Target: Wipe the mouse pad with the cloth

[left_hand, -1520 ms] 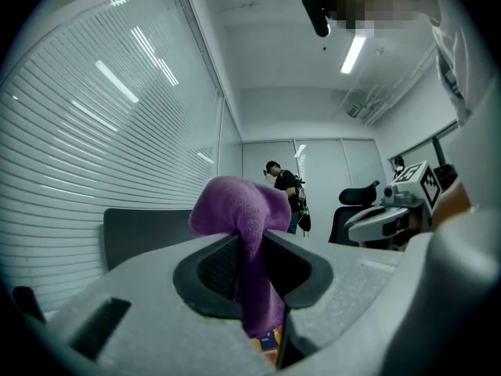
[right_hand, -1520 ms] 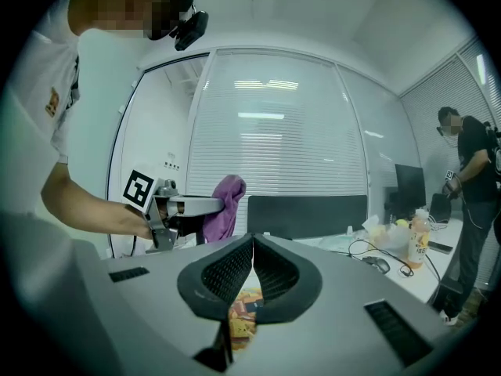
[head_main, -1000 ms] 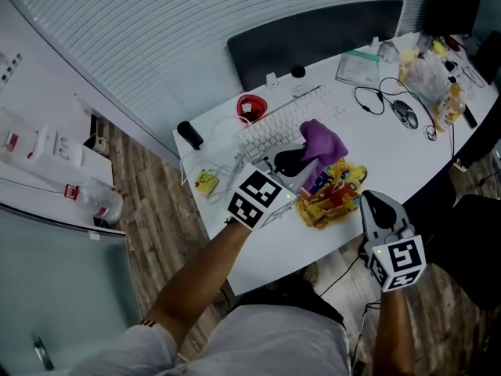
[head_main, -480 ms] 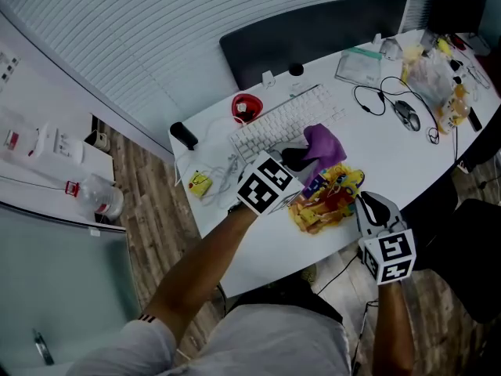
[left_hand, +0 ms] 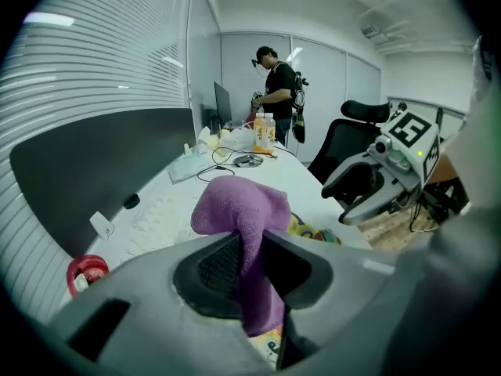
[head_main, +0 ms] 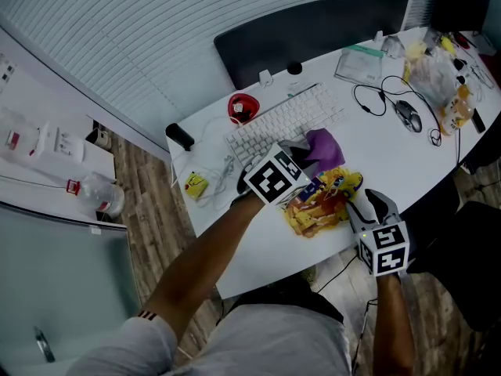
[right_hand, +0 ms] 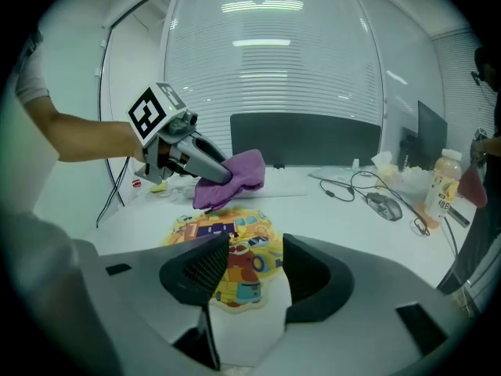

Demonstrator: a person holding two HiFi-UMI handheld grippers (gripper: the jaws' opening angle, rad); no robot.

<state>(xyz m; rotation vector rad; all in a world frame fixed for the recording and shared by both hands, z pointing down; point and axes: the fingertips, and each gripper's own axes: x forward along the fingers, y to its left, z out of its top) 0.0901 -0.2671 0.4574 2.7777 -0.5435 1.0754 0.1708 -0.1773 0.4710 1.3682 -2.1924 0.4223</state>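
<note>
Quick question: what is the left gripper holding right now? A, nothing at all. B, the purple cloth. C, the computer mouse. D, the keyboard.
B: the left gripper view shows the purple cloth pinched between the pads of the left gripper.

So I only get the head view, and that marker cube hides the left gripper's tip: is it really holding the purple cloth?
Observer: Yes. In the left gripper view the left gripper is shut on the purple cloth, which bunches up beyond it.
Operator: And the right one?
Observer: The right gripper has its jaws opening with nothing between them; the colourful mouse pad lies on the desk just beyond.
Operator: Anyone else around?
Observer: A person stands at the desk's far end, seen in the left gripper view.
</note>
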